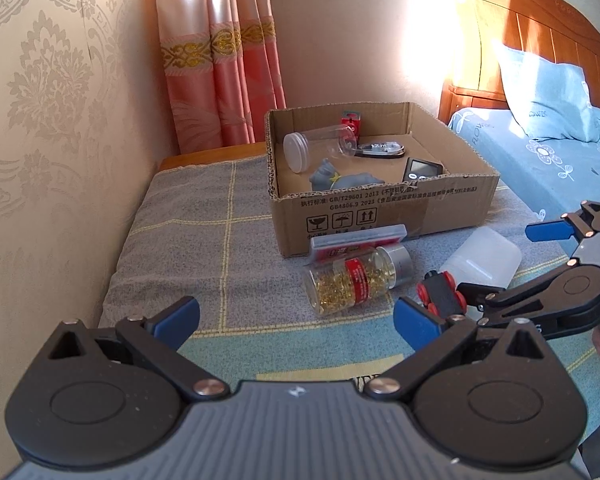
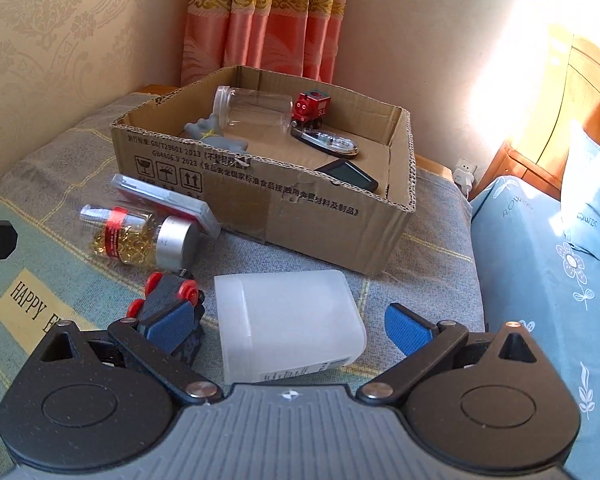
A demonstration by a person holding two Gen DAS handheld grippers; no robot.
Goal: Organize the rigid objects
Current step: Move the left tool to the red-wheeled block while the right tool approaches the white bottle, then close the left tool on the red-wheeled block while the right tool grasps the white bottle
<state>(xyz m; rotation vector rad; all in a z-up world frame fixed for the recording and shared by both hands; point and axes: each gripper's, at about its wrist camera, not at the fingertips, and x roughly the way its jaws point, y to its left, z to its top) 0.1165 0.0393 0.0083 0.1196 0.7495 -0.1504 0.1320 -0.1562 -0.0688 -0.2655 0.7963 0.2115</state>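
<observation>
A cardboard box (image 1: 384, 216) (image 2: 260, 204) on the table holds a clear jar (image 2: 256, 110), a red toy train (image 2: 310, 109), a grey figure (image 1: 340, 178), a carabiner tool (image 2: 332, 142) and a black device (image 2: 348, 176). In front lie a jar of gold pins (image 1: 352, 282) (image 2: 136, 236), a flat red-and-clear case (image 1: 356, 240) (image 2: 164, 200), a black toy car with red wheels (image 1: 440, 294) (image 2: 168, 300) and a white translucent container (image 2: 288, 320) (image 1: 484, 260). My right gripper (image 2: 288, 330) is open, its jaws either side of the white container. My left gripper (image 1: 296, 320) is open and empty.
A grey and blue checked cloth (image 1: 204, 240) covers the table. A patterned wall is on the left, pink curtains (image 1: 220, 60) behind. A bed with blue bedding (image 2: 548, 264) and a wooden headboard (image 1: 540, 32) stands to the right.
</observation>
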